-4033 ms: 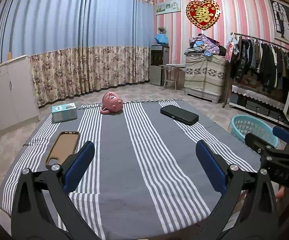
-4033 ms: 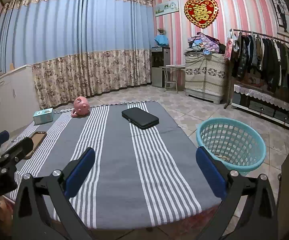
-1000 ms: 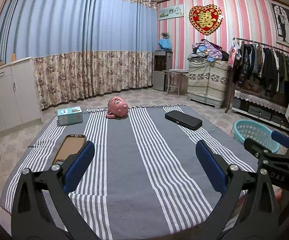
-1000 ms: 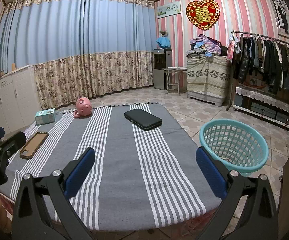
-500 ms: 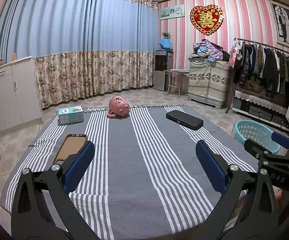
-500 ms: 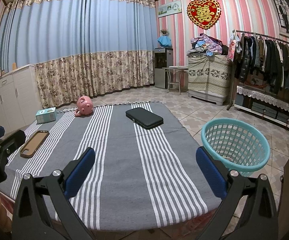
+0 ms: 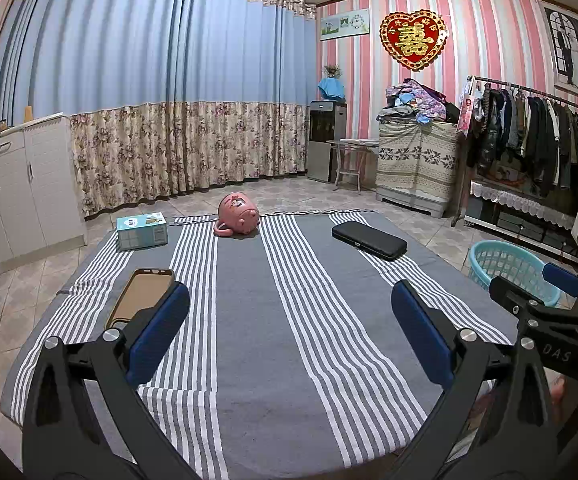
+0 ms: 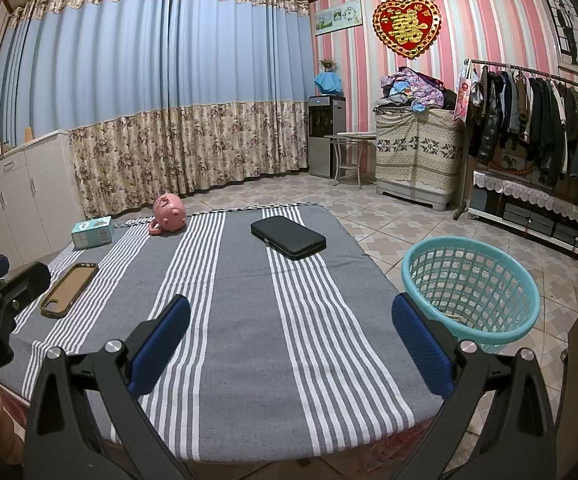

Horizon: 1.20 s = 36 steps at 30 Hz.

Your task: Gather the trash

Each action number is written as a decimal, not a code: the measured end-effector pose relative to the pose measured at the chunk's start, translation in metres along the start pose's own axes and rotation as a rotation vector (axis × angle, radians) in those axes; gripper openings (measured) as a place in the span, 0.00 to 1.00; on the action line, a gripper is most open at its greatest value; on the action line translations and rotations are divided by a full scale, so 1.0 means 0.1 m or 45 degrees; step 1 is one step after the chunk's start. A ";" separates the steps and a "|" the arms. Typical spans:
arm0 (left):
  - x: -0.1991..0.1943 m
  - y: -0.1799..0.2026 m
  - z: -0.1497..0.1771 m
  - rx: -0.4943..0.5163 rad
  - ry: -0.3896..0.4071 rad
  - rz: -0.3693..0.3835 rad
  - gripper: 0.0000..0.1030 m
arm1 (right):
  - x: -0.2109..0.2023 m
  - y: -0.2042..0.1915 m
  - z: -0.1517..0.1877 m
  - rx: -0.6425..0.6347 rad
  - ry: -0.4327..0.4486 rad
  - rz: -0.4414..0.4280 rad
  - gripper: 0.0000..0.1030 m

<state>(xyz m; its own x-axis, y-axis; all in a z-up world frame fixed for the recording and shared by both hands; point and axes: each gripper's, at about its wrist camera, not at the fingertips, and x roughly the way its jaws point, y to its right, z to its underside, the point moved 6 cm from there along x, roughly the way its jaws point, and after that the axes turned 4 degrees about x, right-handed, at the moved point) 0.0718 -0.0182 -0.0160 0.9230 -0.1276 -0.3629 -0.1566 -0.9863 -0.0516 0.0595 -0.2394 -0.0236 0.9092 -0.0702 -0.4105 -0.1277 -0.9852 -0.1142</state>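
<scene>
Both hand-held grippers, left and right, gaping, empty above striped table; teal basket beside. No obvious trash visible; stage unclear.

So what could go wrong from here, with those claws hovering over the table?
Nothing on the cloth looks like obvious trash, so a useful item like the black case or phone case might get binned. The basket stands on the floor off the table's right edge, so a drop could miss. The pink mug lies on its side and may roll when nudged.
</scene>
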 end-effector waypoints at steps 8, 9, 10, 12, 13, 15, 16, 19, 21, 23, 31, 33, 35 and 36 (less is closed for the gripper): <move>0.00 0.00 0.00 -0.001 0.000 0.000 0.95 | 0.02 0.00 0.01 0.007 -0.003 -0.007 0.96; 0.00 0.00 0.00 -0.001 0.000 0.000 0.95 | 0.02 0.00 0.01 0.007 -0.004 -0.007 0.96; 0.00 0.00 0.00 -0.001 -0.001 0.000 0.95 | 0.02 -0.01 0.01 0.006 -0.005 -0.007 0.96; 0.00 0.00 0.00 0.000 0.000 0.001 0.95 | 0.02 0.00 0.01 0.008 -0.003 -0.005 0.96; 0.00 0.00 0.00 0.001 0.000 0.000 0.95 | 0.02 0.00 0.01 0.009 -0.003 -0.006 0.96; 0.00 0.00 0.00 0.003 0.000 0.000 0.95 | 0.02 0.00 0.02 0.011 -0.002 -0.007 0.96; 0.00 -0.01 0.00 0.002 0.000 0.001 0.95 | 0.02 0.00 0.02 0.010 -0.002 -0.007 0.96; 0.00 0.01 0.00 0.000 0.000 -0.001 0.95 | 0.03 -0.01 0.02 0.010 -0.004 -0.009 0.96; -0.01 0.00 0.00 -0.001 0.003 -0.001 0.95 | 0.02 0.00 0.02 0.010 -0.002 -0.007 0.96; -0.01 0.00 0.00 0.000 0.005 0.000 0.95 | 0.03 -0.01 0.02 0.011 0.000 -0.008 0.96; -0.06 -0.04 -0.06 -0.002 0.026 0.005 0.95 | 0.06 -0.02 0.02 0.020 0.012 -0.012 0.96; -0.07 -0.03 -0.06 -0.002 0.029 0.006 0.95 | 0.06 -0.03 0.02 0.019 0.012 -0.013 0.96; -0.09 -0.02 -0.06 -0.001 0.030 0.004 0.95 | 0.06 -0.01 0.02 0.018 0.010 -0.012 0.96; -0.08 -0.03 -0.06 -0.001 0.028 0.005 0.95 | 0.06 -0.02 0.02 0.017 0.011 -0.011 0.96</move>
<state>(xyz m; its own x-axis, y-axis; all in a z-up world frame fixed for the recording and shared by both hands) 0.0674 -0.0145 -0.0073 0.9301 -0.1335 -0.3423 -0.1597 -0.9859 -0.0495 0.0643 -0.2379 -0.0279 0.9136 -0.0631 -0.4017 -0.1250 -0.9836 -0.1300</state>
